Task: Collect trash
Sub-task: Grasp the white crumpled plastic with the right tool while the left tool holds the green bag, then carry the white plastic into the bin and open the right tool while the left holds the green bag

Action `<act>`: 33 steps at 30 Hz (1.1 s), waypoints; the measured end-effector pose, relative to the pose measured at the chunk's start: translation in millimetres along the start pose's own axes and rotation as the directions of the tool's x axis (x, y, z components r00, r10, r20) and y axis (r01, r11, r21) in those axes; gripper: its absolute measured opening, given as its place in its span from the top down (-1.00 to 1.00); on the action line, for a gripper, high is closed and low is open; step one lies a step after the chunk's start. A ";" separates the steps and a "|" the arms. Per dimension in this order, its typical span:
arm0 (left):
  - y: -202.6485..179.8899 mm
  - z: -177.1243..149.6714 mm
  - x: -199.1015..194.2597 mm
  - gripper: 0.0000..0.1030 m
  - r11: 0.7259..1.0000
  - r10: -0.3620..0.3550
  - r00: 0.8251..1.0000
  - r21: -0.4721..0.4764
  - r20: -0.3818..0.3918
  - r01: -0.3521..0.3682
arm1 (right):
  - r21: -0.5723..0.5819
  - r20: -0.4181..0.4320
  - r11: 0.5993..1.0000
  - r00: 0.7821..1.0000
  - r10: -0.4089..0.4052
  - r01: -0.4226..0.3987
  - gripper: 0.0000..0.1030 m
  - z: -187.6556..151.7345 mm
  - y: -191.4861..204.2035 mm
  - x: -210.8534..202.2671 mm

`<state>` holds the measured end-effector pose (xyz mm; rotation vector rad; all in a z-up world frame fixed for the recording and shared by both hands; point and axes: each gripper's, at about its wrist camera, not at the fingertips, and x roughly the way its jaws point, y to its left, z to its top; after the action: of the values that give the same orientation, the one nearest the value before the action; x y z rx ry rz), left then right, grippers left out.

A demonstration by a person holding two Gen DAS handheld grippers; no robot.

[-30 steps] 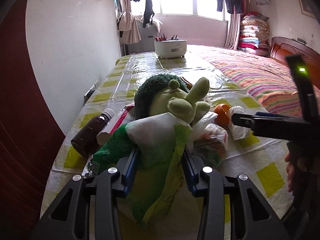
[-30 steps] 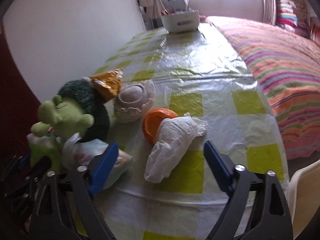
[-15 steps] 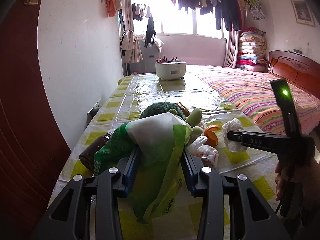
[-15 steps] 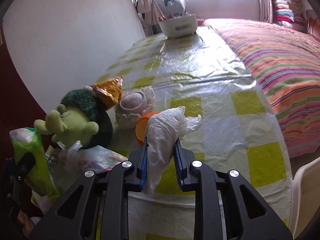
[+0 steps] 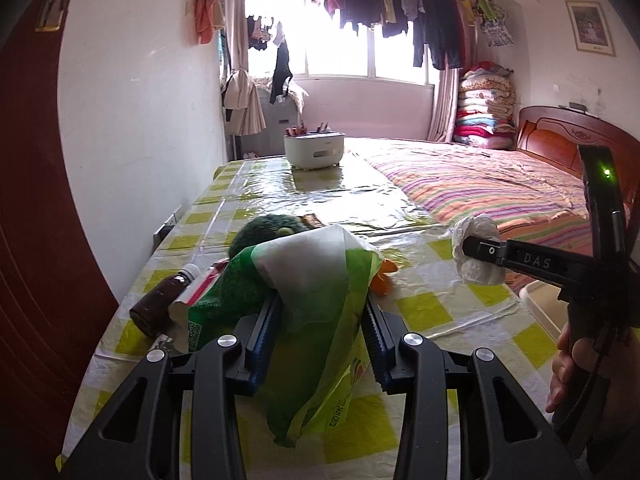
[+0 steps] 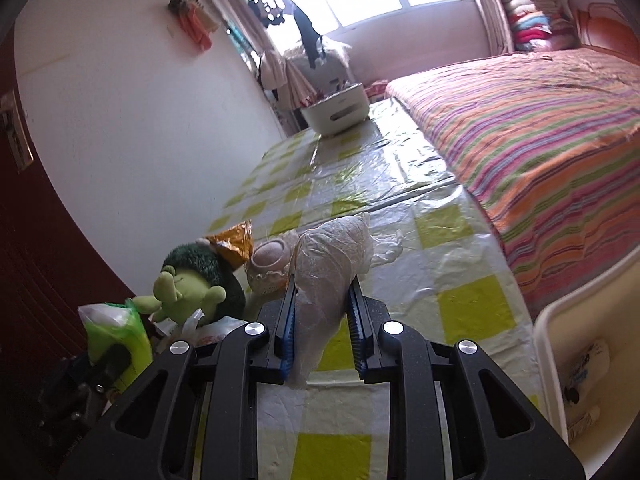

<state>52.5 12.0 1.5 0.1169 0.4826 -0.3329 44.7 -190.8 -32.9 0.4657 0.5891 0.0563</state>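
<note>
Lifting crumpled tissue [image 6: 332, 264] off table [image 6: 460, 304].

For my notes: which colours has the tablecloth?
The tablecloth has yellow-green and white checks, clearest in the right wrist view.

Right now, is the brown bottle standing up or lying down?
Lying down. The brown bottle rests on its side on the checked tablecloth, white cap pointing away toward the wall, beside a pink-and-white tube.
</note>
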 end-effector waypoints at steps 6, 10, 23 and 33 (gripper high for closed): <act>-40.8 3.9 -0.9 0.25 0.998 -0.058 0.998 0.033 -0.020 0.059 | 0.091 0.100 0.996 0.995 -0.001 -0.008 0.59 1.5 -26.6 -40.4; -69.5 9.9 -2.3 0.25 0.993 -0.102 0.994 0.060 -0.032 0.104 | 0.118 0.160 0.993 0.987 0.003 -0.022 0.59 3.2 -37.9 -66.5; -152.2 26.5 -11.1 0.25 0.966 -0.203 0.978 0.158 -0.039 0.207 | 0.133 0.259 0.991 0.964 -0.060 0.026 0.59 -3.5 -81.8 -136.8; -198.7 30.2 -0.5 0.25 0.950 -0.261 0.964 0.160 -0.059 0.267 | 0.186 0.234 0.961 0.941 -0.245 0.204 0.59 -4.4 -143.4 -163.1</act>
<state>-2.5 -180.3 22.0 0.2226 0.5075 -0.6354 -105.0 -347.1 -13.9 0.5478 0.3910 -0.2690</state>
